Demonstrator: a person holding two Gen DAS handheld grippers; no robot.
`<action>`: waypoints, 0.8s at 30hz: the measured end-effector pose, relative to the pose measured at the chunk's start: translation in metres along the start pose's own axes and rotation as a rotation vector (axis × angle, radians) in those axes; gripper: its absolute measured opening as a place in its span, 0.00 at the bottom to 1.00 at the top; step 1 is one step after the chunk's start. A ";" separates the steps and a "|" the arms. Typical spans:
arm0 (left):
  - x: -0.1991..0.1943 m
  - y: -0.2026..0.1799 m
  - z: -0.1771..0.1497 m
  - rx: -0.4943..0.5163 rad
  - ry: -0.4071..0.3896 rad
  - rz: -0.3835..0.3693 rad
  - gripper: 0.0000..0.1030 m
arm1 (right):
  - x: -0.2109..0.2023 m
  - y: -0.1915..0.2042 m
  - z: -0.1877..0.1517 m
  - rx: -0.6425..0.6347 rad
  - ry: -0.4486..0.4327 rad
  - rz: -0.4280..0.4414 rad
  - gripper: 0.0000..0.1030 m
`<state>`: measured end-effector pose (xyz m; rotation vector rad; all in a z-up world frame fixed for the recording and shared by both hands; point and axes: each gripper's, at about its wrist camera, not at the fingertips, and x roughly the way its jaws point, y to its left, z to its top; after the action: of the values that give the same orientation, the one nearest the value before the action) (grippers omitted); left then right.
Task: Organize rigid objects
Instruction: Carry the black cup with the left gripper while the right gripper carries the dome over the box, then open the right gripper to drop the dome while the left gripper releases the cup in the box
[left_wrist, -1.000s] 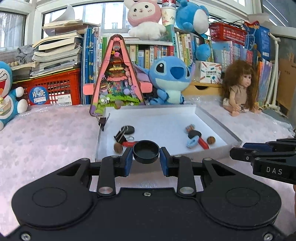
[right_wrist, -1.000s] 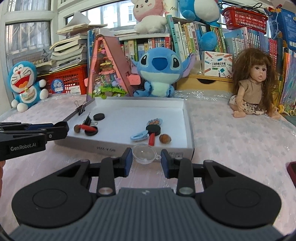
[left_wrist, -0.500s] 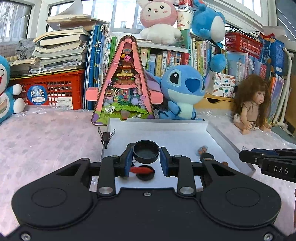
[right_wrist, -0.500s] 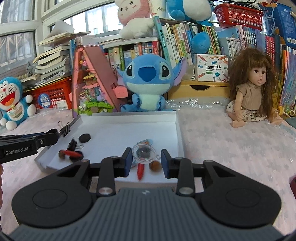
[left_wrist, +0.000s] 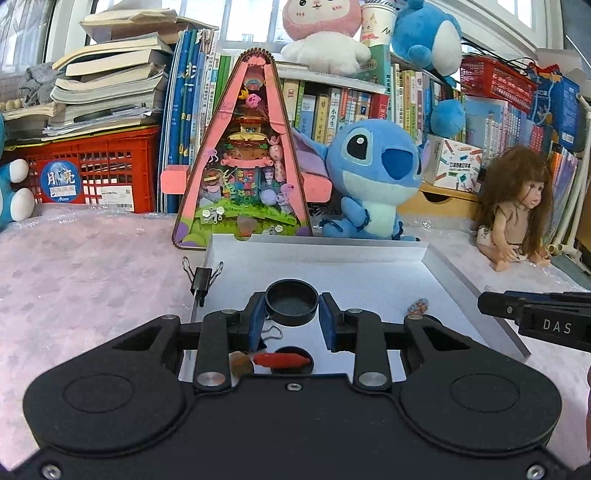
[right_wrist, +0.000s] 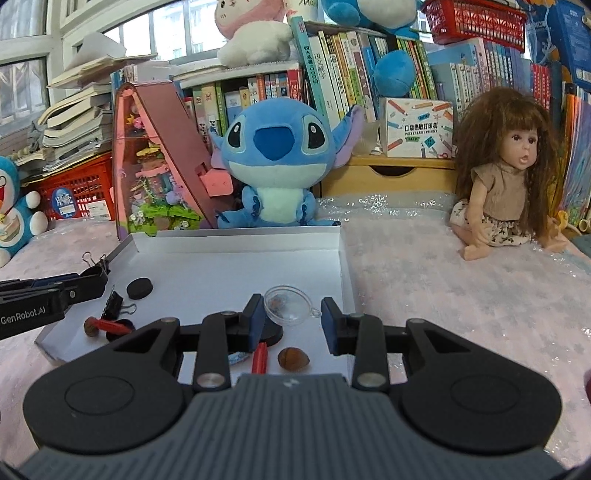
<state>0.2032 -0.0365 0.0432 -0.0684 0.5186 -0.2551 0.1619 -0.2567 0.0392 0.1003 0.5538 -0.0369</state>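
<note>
My left gripper (left_wrist: 291, 314) is shut on a black round cap (left_wrist: 291, 307), which hangs over the left part of the white tray (left_wrist: 314, 245). My right gripper (right_wrist: 291, 317) is shut on a clear plastic half-dome (right_wrist: 290, 305) above the tray's (right_wrist: 236, 236) right part. Below the left fingers lie a red peg (left_wrist: 282, 359) on a black disc and a brown nut (left_wrist: 240, 363). Under the right fingers I see a red stick (right_wrist: 260, 358), a nut (right_wrist: 293, 358) and a black disc (right_wrist: 273, 334).
A binder clip (left_wrist: 201, 278) grips the tray's left rim; another clip (right_wrist: 116, 304) and a black disc (right_wrist: 139, 288) lie inside. Behind the tray stand a pink triangular toy house (left_wrist: 243, 166), a blue plush (right_wrist: 273, 162) and a doll (right_wrist: 506, 177). Pink cloth covers the table around it.
Both grippers have moved forward over the tray, each carrying its item. The loose pieces in the tray now sit beneath and behind the fingertips.
</note>
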 end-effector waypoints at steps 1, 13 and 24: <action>0.003 0.001 0.001 -0.006 -0.001 -0.004 0.29 | 0.003 0.000 0.001 0.004 0.003 0.002 0.38; 0.048 -0.005 0.000 0.001 0.039 -0.024 0.29 | 0.059 0.003 0.016 0.028 0.083 -0.025 0.38; 0.066 -0.004 -0.006 0.012 0.079 -0.011 0.29 | 0.077 -0.007 0.009 0.061 0.140 -0.064 0.38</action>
<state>0.2547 -0.0574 0.0064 -0.0496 0.5949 -0.2727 0.2319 -0.2657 0.0057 0.1452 0.6961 -0.1096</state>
